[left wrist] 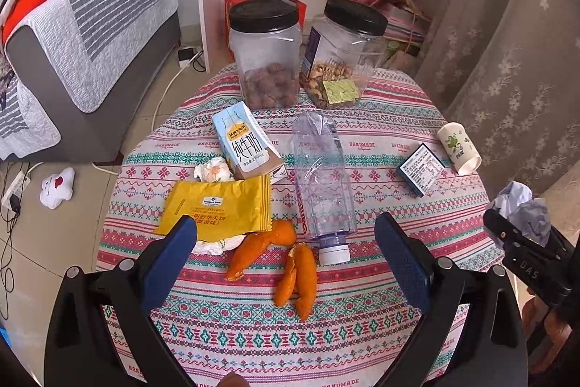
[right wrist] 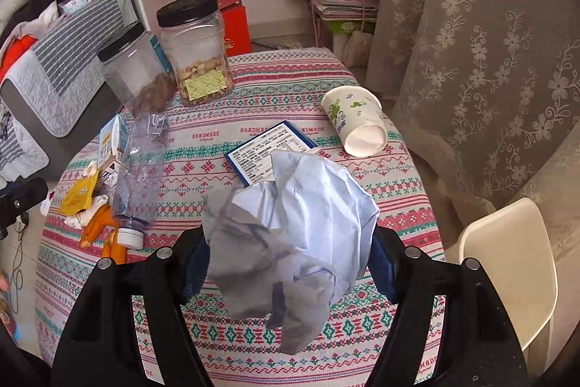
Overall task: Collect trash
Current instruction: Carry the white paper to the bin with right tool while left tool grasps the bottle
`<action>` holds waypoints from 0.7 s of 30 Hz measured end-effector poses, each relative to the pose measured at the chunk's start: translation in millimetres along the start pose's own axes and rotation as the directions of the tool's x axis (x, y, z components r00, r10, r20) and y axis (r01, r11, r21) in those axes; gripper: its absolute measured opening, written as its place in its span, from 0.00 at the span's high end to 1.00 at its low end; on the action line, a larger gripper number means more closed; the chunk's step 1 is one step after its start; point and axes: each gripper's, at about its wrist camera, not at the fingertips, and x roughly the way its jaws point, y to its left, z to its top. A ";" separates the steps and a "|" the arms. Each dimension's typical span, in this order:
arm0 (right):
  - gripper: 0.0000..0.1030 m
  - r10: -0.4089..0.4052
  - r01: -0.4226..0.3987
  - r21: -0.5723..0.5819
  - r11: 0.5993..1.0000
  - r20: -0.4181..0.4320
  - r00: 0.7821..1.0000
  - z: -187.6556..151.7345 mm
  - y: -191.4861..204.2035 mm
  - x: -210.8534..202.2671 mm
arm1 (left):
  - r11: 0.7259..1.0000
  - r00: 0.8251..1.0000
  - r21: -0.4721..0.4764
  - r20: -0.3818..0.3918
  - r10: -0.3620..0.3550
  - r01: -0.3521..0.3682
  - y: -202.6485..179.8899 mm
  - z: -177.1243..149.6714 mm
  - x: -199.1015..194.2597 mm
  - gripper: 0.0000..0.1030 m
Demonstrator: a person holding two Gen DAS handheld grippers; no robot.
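Table: round, under patterned cloth (left wrist: 362,343), shelf and curtain behind.
Right gripper (right wrist: 290,256): closed on crumpled paper (right wrist: 290,227), lifted clear of cloth.
Grip advice: keep squeeze steady, paper soft and loose below pads.
Left gripper (left wrist: 286,249): wide open, empty, above orange peel (left wrist: 295,278).
Next near: plastic bottle (left wrist: 322,176), yellow wrapper (left wrist: 217,209).
Farther: milk carton (left wrist: 244,140), paper cup (right wrist: 357,120), on its side.
Bin: not visible, cannot tell where.
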 end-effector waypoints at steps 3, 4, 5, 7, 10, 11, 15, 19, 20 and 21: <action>0.33 -0.020 0.020 0.029 0.999 0.004 1.000 -1.3 -16.2 -5.6 | 1.000 1.000 -0.008 -0.004 -0.004 0.004 -5.1 4.4 5.7 0.07; 0.33 -0.022 0.022 0.037 0.999 0.002 1.000 -2.6 -20.5 -7.5 | 1.000 1.000 -0.012 -0.009 -0.011 0.011 -6.8 7.1 8.9 0.07; 0.33 -0.024 0.024 0.043 0.999 -0.001 1.000 -3.6 -24.7 -9.1 | 1.000 1.000 -0.014 -0.013 -0.022 0.022 -9.1 10.3 12.4 0.07; 0.33 -0.025 0.025 0.057 0.998 -0.005 1.000 -5.5 -30.6 -11.8 | 0.999 0.999 -0.015 -0.013 -0.046 0.046 -14.9 19.1 21.1 0.07; 0.32 -0.016 0.016 0.080 0.997 0.000 1.000 -6.6 -38.0 -16.7 | 0.997 0.997 0.012 -0.037 -0.072 0.072 -27.4 35.4 41.3 0.07; 0.32 -0.016 0.015 0.083 0.996 0.005 1.000 -6.4 -40.5 -18.6 | 0.997 0.996 0.022 -0.049 -0.070 0.071 -31.7 39.3 49.2 0.07; 0.32 -0.010 0.009 0.108 0.994 0.014 1.000 -5.4 -49.5 -24.5 | 0.994 0.993 0.107 -0.115 0.039 -0.027 -51.2 54.1 92.2 0.07; 0.32 0.000 -0.002 0.139 0.990 0.011 1.000 -3.4 -56.5 -23.9 | 0.987 0.966 0.143 -0.239 0.101 -0.068 -63.7 59.4 134.2 0.07; 0.32 0.001 -0.002 0.141 0.990 0.010 1.000 -3.0 -57.2 -23.3 | 0.985 0.954 0.155 -0.277 0.113 -0.072 -66.2 57.9 143.2 0.08; 0.32 0.003 -0.004 0.143 0.990 0.011 1.000 -3.0 -57.2 -23.2 | 0.984 0.943 0.161 -0.310 0.125 -0.077 -67.9 55.9 151.4 0.11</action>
